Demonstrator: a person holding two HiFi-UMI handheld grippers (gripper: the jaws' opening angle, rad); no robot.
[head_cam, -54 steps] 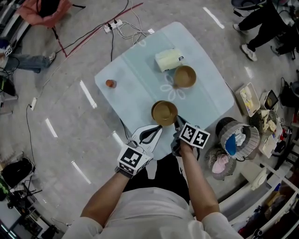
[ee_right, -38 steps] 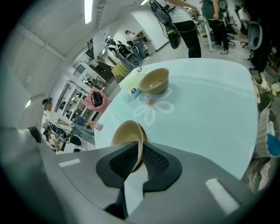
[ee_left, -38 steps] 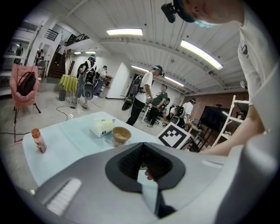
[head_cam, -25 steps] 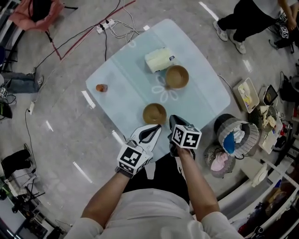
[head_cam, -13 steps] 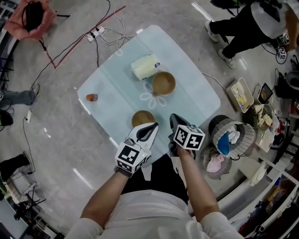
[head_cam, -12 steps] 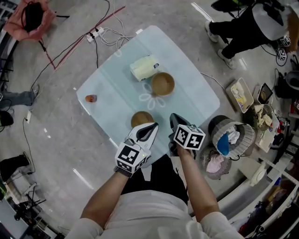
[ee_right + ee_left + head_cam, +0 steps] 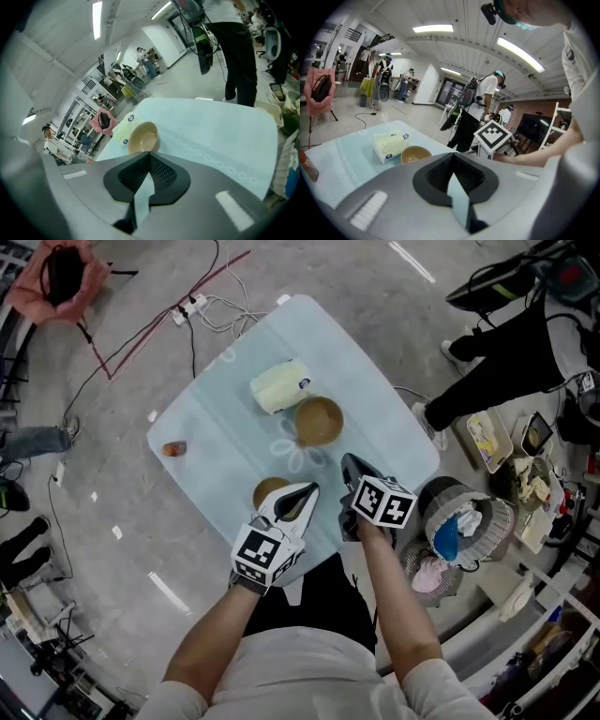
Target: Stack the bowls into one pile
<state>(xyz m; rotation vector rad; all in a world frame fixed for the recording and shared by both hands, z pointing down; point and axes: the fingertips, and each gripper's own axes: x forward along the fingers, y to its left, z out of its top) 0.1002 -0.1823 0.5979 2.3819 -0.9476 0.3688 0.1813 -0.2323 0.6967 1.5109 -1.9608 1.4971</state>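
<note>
**Two bowls apart on the table, both grippers empty**

Two brown bowls sit on the pale blue tabletop [image 7: 380, 395], not stacked. The far bowl [image 7: 319, 421] stands upright near the middle of the tabletop. It is just beside a pale yellow tissue pack [image 7: 278, 386] that lies on its far side; whether the two touch cannot be told. The near bowl [image 7: 269, 490] stands close to the tabletop's near edge, well apart from the far one, and the left gripper [image 7: 309, 488] partly covers it from above.

The left gripper hangs over the near edge with its jaws pressed together and nothing between them. In the left gripper view, the gripper [image 7: 452, 157] points across the table. The far bowl [image 7: 415, 153] and the tissue pack [image 7: 390, 144] lie beyond its tips.

The right gripper [image 7: 348, 459] is held beside the left one, over the near edge and toward the right corner. Its jaws are also pressed together and empty. In the right gripper view, the gripper [image 7: 149, 158] points at the far bowl [image 7: 143, 137], with the tissue pack [image 7: 123, 127] behind the bowl.

One small red thing [image 7: 172, 448] lies near the tabletop's left corner. Cables [image 7: 211, 298] trail over the floor past the far corner. A person in dark trousers [image 7: 506, 357] stands off the right side, and baskets [image 7: 466, 521] stand on the floor nearby.
</note>
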